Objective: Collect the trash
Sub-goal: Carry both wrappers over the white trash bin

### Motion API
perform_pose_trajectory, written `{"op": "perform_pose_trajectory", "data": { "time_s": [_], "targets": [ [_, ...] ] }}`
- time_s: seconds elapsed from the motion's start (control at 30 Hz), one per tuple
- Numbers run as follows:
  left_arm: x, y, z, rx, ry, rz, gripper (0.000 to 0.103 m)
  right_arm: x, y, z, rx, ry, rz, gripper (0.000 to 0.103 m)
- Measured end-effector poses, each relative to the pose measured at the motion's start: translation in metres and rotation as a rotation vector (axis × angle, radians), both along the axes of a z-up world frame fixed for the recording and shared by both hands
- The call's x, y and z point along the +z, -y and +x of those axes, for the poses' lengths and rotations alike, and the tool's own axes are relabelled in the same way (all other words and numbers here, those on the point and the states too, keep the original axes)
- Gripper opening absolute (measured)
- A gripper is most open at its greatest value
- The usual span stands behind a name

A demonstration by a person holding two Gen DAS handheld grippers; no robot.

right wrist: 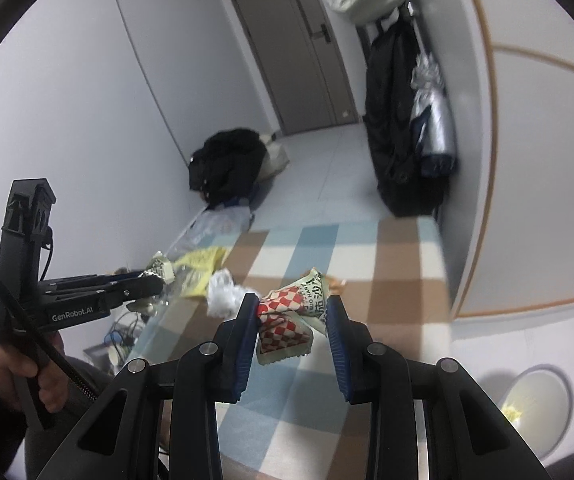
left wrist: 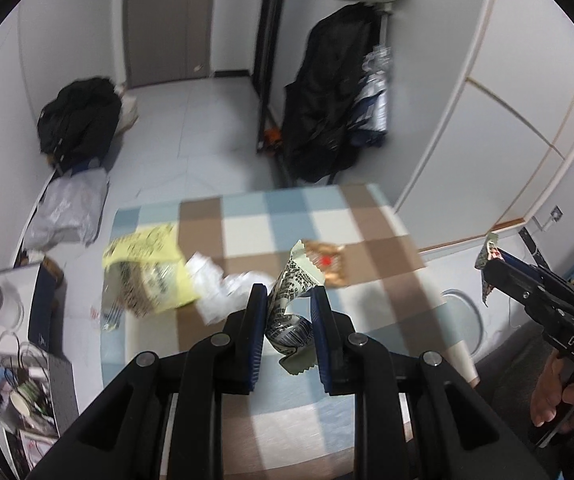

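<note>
Left wrist view: the left gripper [left wrist: 287, 300] is clamped on a black-and-white printed wrapper [left wrist: 291, 300], held above the checkered table [left wrist: 367, 216]. A yellow bag [left wrist: 147, 268], crumpled white paper [left wrist: 223, 292] and a brown snack packet [left wrist: 327, 264] lie toward its far left corner. Right wrist view: the right gripper [right wrist: 291, 316] pinches a red-checkered wrapper [right wrist: 287, 320] above the table's middle.

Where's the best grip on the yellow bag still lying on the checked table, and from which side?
Probably the yellow bag's printed upper corner, toward the far-left edge of the checked table. It lies flat but puffed, so a raised fold there gives the pads something to pinch. Come from above, tilted in from the left edge: the white crumpled paper crowds its right side. Both grippers hold wrappers now.
</note>
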State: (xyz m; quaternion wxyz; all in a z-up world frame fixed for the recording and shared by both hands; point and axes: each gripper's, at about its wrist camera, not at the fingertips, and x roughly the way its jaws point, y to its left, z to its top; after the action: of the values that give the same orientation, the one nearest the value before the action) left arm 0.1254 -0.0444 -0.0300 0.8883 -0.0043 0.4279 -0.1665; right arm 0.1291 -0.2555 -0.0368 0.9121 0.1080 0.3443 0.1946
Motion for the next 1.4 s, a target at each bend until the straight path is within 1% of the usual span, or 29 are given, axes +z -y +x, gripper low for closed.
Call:
{"op": "perform_pose_trajectory", "data": {
  "time_s": [0.33, 0.43, 0.57, 0.73, 0.97, 1.1, 1.27, 1.4],
  "targets": [
    [0.034, 0.059, 0.005, -0.095, 0.048, -0.016, 0.018, 0.039, 0.058, -0.003, -0.086, 0.077, 0.029, 0.033],
    [0.041, 0.083, 0.009, -0.14, 0.053, -0.034, 0.018, 0.05, 0.085, -0.005, -0.121, 0.098, 0.029, 0.033],
    [0.047, 0.12, 0.016, -0.203, 0.06, -0.046, 0.018, 0.06, 0.126, -0.009, -0.188, 0.103, 0.034, 0.033],
    [0.05, 0.171, 0.024, -0.296, 0.049, -0.064, 0.018, 0.064, 0.176, -0.02, -0.283, 0.105, 0.013, 0.033],
    [0.041, 0.239, 0.033, -0.421, 0.016, -0.064, 0.018, 0.044, 0.246, -0.03, -0.425, 0.048, 0.002, 0.033],
    [0.026, 0.271, 0.038, -0.481, -0.024, -0.065, 0.018, 0.028, 0.277, -0.031, -0.488, 0.011, 0.008, 0.033],
    [-0.006, 0.311, 0.045, -0.54, -0.098, -0.044, 0.018, -0.003, 0.309, -0.035, -0.558, -0.054, 0.018, 0.033],
    [-0.041, 0.342, 0.05, -0.589, -0.185, -0.019, 0.018, -0.033, 0.327, -0.038, -0.596, -0.12, 0.028, 0.033]
  ]
}}
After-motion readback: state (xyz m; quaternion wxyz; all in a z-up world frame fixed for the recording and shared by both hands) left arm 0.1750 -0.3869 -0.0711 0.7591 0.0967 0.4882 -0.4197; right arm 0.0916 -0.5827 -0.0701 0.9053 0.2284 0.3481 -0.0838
